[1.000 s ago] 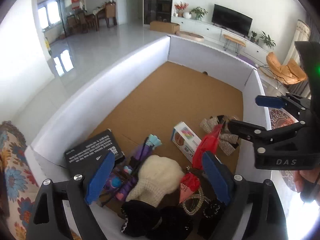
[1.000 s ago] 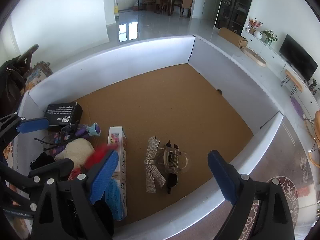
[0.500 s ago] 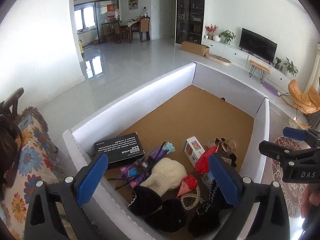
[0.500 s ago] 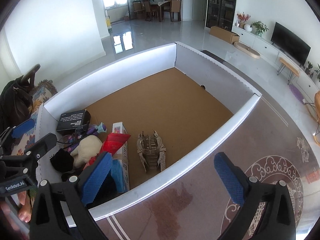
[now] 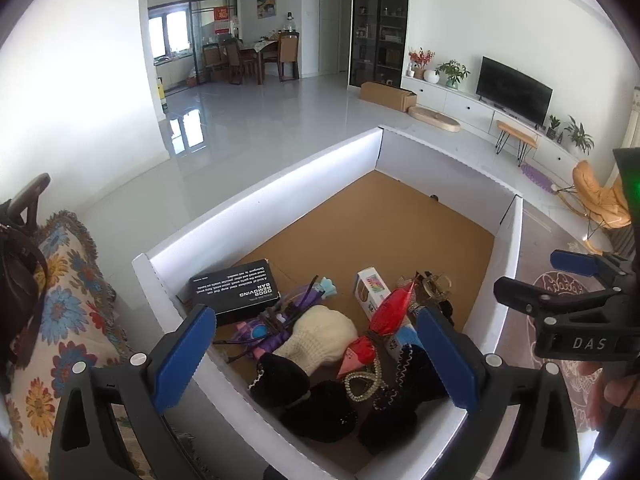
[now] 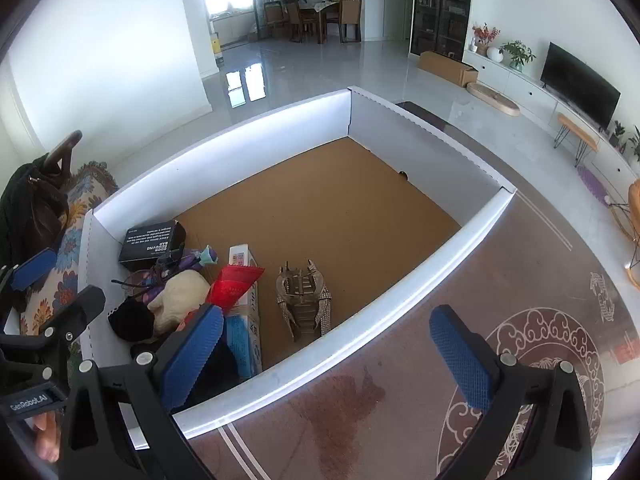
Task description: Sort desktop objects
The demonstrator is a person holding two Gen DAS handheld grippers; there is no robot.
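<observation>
A white-walled box with a cardboard floor holds a pile at its near left end: a black box with white print, a cream knitted piece, a red packet, a white and blue carton, black fabric items and a silver rhinestone piece. My left gripper is open and empty above the pile. My right gripper is open and empty over the box's front wall.
The far half of the box floor is bare cardboard. A flowered cushion and a dark bag lie left of the box. A patterned brown rug lies on its right. A TV stands far behind.
Both grippers have pulled back and up from the box, so more of it and the room shows. The rhinestone piece now lies flat on the floor. Both grippers stayed open.
</observation>
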